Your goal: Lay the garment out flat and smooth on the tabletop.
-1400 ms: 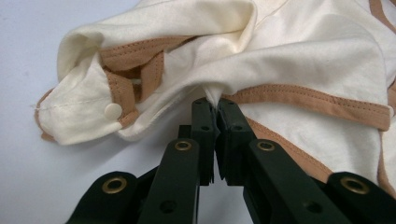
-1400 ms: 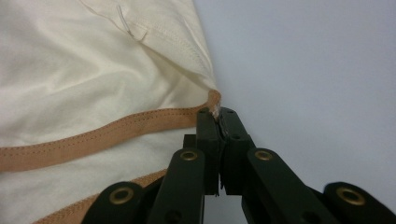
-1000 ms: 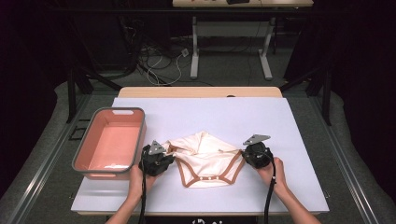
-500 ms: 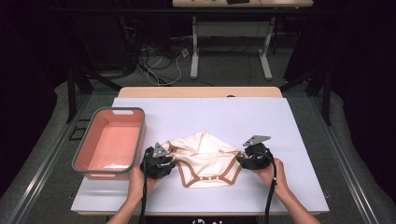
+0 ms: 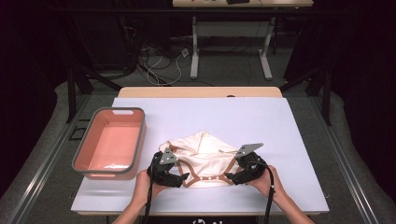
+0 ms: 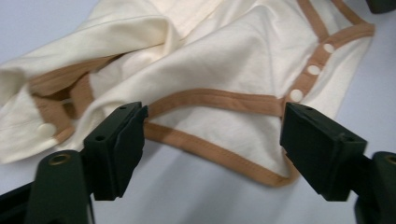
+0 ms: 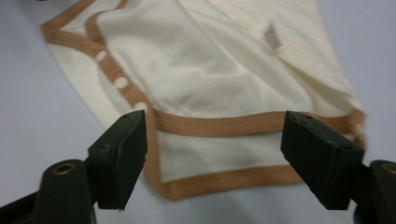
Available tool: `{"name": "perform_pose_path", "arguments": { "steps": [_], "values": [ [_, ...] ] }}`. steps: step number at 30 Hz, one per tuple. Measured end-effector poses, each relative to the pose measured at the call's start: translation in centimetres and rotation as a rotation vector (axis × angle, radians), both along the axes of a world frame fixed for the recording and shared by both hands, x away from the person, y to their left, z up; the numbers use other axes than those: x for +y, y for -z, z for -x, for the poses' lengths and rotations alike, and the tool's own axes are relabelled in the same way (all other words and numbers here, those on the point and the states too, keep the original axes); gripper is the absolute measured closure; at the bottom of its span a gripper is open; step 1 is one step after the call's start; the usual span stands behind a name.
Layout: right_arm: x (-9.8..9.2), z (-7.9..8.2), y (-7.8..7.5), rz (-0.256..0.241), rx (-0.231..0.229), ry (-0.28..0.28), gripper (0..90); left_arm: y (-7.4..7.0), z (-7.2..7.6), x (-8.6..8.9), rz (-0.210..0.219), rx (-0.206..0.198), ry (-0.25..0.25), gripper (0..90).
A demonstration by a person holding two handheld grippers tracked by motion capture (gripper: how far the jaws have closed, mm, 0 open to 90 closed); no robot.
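Observation:
A cream baby bodysuit (image 5: 205, 156) with tan trim and white snaps lies crumpled on the white table (image 5: 261, 121), near its front edge. My left gripper (image 5: 183, 177) is open at the garment's near left corner. In the left gripper view the jaws of the left gripper (image 6: 213, 128) stand wide apart over a tan-edged flap of the bodysuit (image 6: 224, 60). My right gripper (image 5: 229, 177) is open at the near right corner. In the right gripper view the right gripper (image 7: 215, 133) straddles the tan hem of the bodysuit (image 7: 210, 60). Nothing is pinched.
A pink tub with a grey rim (image 5: 138, 140) stands on the table's left side, close to my left hand. The table's far half and right side are bare white surface. Beyond it lie a wooden strip (image 5: 201, 92) and a dark floor with cables.
Both grippers have come closer to the person and inward, closing in on the bodysuit's near hem. The garment has barely shifted.

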State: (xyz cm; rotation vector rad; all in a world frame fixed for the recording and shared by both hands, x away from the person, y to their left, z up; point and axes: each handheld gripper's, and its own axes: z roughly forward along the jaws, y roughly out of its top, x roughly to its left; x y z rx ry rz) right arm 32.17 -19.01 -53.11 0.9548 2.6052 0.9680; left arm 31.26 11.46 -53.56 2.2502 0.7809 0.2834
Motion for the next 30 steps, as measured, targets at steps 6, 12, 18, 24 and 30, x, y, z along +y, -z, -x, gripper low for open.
{"name": "perform_pose_path", "arguments": {
  "steps": [6,12,18,24,30],
  "values": [
    [1.5,1.1,0.2,0.013,0.012,-0.071,23.0,0.2,0.6,-1.1,-0.004,0.001,0.054,19.3],
    [1.7,1.2,0.7,0.024,0.015,-0.102,33.0,0.3,1.2,-2.1,-0.008,-0.003,0.089,18.0],
    [2.3,1.7,0.7,0.033,-0.004,-0.146,45.7,0.6,1.5,-3.2,-0.032,0.005,0.151,28.6],
    [2.7,1.8,0.9,0.056,-0.014,-0.160,53.3,0.8,1.7,-3.9,-0.013,0.009,0.191,33.2],
    [3.0,1.6,1.5,0.083,-0.003,-0.169,59.3,1.5,1.5,-4.0,-0.066,0.020,0.228,48.7]
  ]
}}
